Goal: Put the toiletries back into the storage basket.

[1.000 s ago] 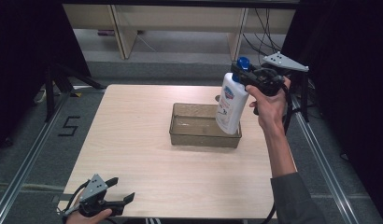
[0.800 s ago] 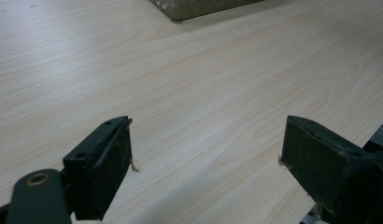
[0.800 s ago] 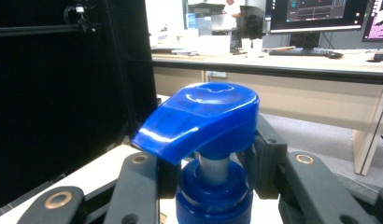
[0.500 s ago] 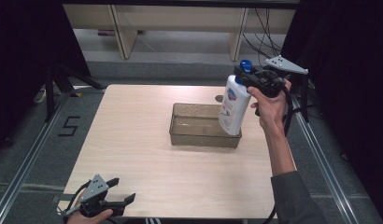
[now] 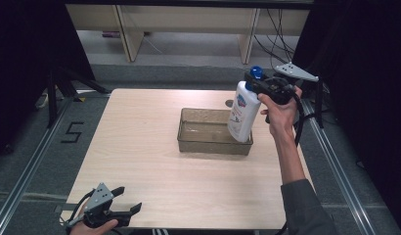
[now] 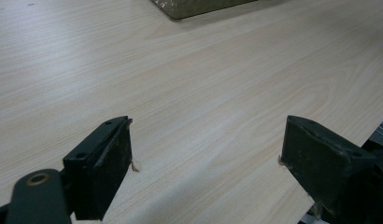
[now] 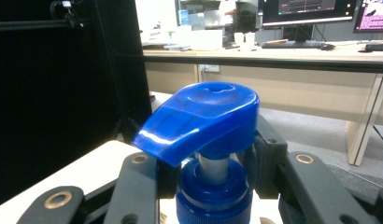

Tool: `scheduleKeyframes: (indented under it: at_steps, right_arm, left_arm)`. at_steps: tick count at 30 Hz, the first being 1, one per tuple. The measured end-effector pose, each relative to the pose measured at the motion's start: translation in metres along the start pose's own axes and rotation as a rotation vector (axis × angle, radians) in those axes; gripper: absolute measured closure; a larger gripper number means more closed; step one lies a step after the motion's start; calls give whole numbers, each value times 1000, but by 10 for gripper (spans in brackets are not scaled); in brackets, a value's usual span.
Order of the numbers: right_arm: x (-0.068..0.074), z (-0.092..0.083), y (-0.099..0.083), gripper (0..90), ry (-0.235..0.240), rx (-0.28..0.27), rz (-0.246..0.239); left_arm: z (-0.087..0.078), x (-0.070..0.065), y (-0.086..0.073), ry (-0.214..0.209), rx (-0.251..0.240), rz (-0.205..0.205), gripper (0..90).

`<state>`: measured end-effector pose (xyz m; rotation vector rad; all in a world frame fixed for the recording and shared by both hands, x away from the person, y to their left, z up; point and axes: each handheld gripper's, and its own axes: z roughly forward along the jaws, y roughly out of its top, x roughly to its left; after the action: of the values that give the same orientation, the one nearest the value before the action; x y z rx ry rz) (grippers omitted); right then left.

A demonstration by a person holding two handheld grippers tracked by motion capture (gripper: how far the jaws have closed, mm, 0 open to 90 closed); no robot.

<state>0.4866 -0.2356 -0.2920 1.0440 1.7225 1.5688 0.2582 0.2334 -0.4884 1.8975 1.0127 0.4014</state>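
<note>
Lower now than a second ago sits the bottle (image 5: 242, 113), which my right tongs (image 5: 259, 87) have brought down toward the tray (image 5: 214, 145); its base hangs just over the tray's right end, right of centre in the high view; it stands nearly upright, slightly tilted; the right tongs are pinching its neck under the blue pump head (image 7: 201, 116), which sits at the centre of the right gripper view with the jaws pressed in on either side; my left tongs (image 5: 124, 209) have kept their place at the lower left of the frame, by the near edge of the worktop (image 5: 140, 147); their jaws are spread wide with bare wood between them.
</note>
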Motion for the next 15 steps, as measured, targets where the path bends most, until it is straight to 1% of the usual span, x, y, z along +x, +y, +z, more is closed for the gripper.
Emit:
scheduleKeyframes:
  at_steps: [2,4,5,7,9,10,11,15]
  right_arm:
    - [-1,0,-3,619,2,6,4]
    - [-2,1,-4,619,-3,8,-2]
    - [-3,1,-6,619,-3,17,12]
    - [-5,1,-8,619,-3,10,5]
    - [-5,1,-10,619,2,11,8]
    - [-5,0,-11,619,-5,16,9]
    - [-7,1,-12,619,2,12,3]
    - [-7,-1,-16,618,1,20,10]
  left_arm:
    - [0,0,0,-2,-5,-1,157]
    - [0,0,0,-3,-6,-1,156]
    - [0,0,0,0,-1,0,157]
    - [0,0,0,-2,-4,-2,157]
    - [0,0,0,0,-2,-1,157]
    - [0,0,0,0,-1,-1,157]
    - [0,0,0,0,-2,-1,156]
    - [0,0,0,-3,-8,0,157]
